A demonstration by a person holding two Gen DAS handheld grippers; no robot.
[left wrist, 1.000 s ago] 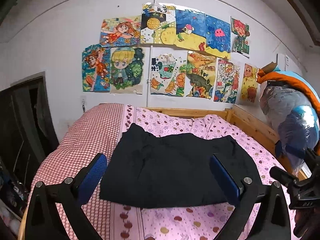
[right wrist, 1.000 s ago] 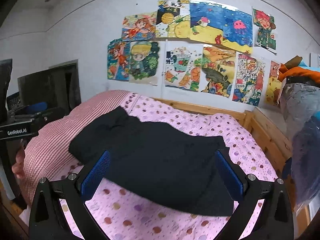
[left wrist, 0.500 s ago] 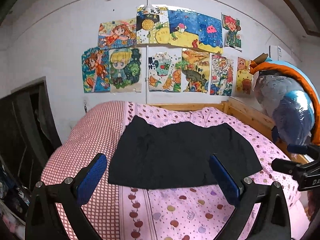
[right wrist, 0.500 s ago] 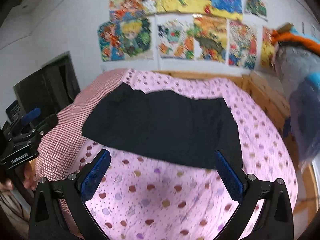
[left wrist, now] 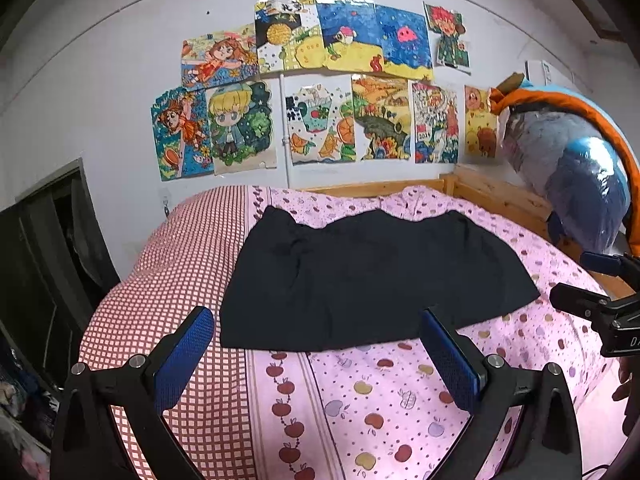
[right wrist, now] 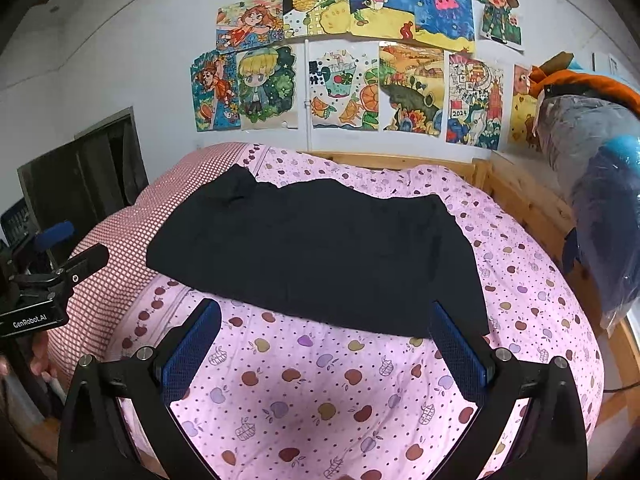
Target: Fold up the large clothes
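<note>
My left claw [left wrist: 316, 356]: spread wide, two blue pads apart at the bottom of its frame, gripping nothing — it hangs above the near edge of the bed, clear of the cloth.
My right claw [right wrist: 326, 352]: also wide open and empty, two blue pads at the bottom of its frame, above the pink cover; its right pad overlaps the garment's near corner in the picture, though I cannot tell if it touches.
Garment: one black garment [left wrist: 368, 276], lying flat in the centre of both frames, across the seam between the two bed fabrics.
Bedding: one pink apple-print cover [right wrist: 340, 392] in the lower middle, one red-and-white checked cover [left wrist: 176, 280] at left.
Bed frame: one wooden frame [left wrist: 500, 196], right of centre.
Wall: about ten children's drawings [right wrist: 360, 60] in two rows, upper centre.
Bundle: one plastic-wrapped bundle [left wrist: 580, 184] at the right edge — contents unclear.
Each claw in the other's view: right one at the right edge, left one at the left edge.
</note>
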